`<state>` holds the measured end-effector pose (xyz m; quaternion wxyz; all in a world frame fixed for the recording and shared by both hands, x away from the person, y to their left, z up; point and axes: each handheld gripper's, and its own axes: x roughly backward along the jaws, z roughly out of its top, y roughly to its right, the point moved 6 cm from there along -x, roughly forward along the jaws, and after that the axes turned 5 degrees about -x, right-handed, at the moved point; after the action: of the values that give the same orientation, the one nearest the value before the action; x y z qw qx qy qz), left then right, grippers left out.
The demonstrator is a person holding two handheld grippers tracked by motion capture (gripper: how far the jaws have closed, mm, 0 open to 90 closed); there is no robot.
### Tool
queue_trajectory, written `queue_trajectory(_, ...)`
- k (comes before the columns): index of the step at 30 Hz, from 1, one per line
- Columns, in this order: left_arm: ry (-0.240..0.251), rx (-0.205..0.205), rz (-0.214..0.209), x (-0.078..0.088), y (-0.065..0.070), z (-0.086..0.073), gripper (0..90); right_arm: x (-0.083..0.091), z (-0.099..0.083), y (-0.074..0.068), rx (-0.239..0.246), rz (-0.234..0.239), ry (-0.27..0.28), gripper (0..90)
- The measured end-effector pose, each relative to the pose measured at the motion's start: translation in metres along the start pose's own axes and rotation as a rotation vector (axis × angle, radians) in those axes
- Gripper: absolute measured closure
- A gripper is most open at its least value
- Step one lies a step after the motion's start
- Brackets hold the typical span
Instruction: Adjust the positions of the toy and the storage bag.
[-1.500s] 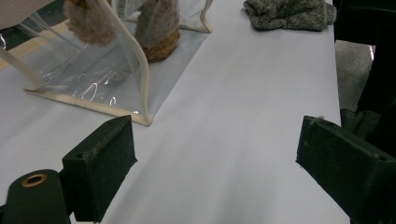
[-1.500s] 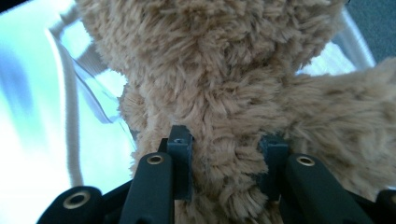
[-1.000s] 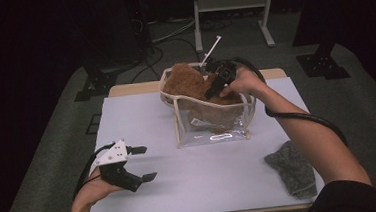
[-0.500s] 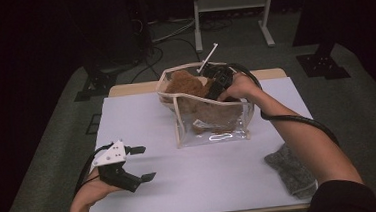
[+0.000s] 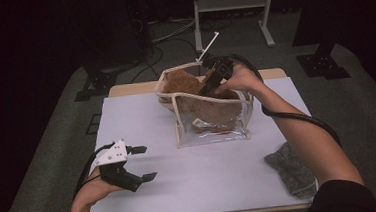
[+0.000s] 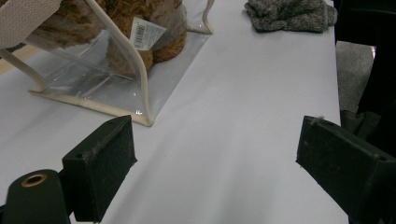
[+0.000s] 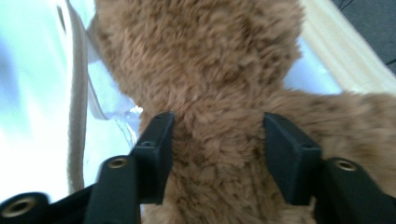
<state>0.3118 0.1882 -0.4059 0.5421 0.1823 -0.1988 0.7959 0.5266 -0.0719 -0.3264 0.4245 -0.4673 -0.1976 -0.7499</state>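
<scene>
A brown plush toy (image 5: 189,86) sits in a clear plastic bag (image 5: 213,132) with cream trim, standing at the middle back of the white table (image 5: 216,184). My right gripper (image 5: 209,88) reaches into the bag's open top. Its jaws have just been opening and now flank the toy's fur (image 7: 210,70) without squeezing it, the right gripper (image 7: 217,144) straddling a narrow part of the toy. My left gripper (image 5: 142,163) rests wide open at the front left, with nothing between its jaws. The left gripper (image 6: 215,163) faces the bag (image 6: 93,84) and the toy's barcode tag (image 6: 145,32).
A grey knitted cloth (image 5: 290,166) lies crumpled at the table's front right, also seen as a grey cloth (image 6: 289,14) in the left gripper view. A white stand (image 5: 229,3) and cables are on the floor beyond the table.
My right hand has pressed the plush toy lower into the bag. The left hand and its gripper have stayed where they were.
</scene>
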Motion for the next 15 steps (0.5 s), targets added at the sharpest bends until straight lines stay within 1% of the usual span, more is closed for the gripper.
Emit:
queue_trajectory(1,0.001,0.0,0.0,0.0,0.0,0.0,10.4,0.0,0.001,0.0,-0.002,-0.005,0.007,51.9)
queue_trajectory(3,0.002,0.001,0.0,0.0,0.0,0.0,10.4,-0.004,-0.001,0.0,0.004,-0.008,-0.025,59.7)
queue_trajectory(5,0.0,0.001,0.001,0.001,0.0,-0.001,10.4,-0.012,-0.004,-0.002,0.029,-0.035,-0.048,65.1)
queue_trajectory(7,-0.002,-0.001,0.002,0.002,0.0,-0.001,10.4,-0.018,-0.006,-0.001,0.037,-0.058,-0.066,67.8)
queue_trajectory(9,0.002,0.006,0.003,0.002,0.001,-0.001,10.4,-0.023,-0.008,-0.002,0.045,-0.061,-0.076,69.9)
queue_trajectory(12,0.001,0.004,0.005,0.003,0.0,-0.002,10.4,-0.03,-0.014,-0.001,0.041,-0.05,-0.081,71.1)
queue_trajectory(13,-0.002,0.003,0.004,0.003,0.0,-0.003,10.4,-0.031,-0.016,-0.001,0.033,-0.043,-0.079,71.4)
queue_trajectory(15,-0.001,0.006,0.006,0.003,0.0,-0.003,10.4,-0.034,-0.02,0.002,0.02,-0.027,-0.06,71.9)
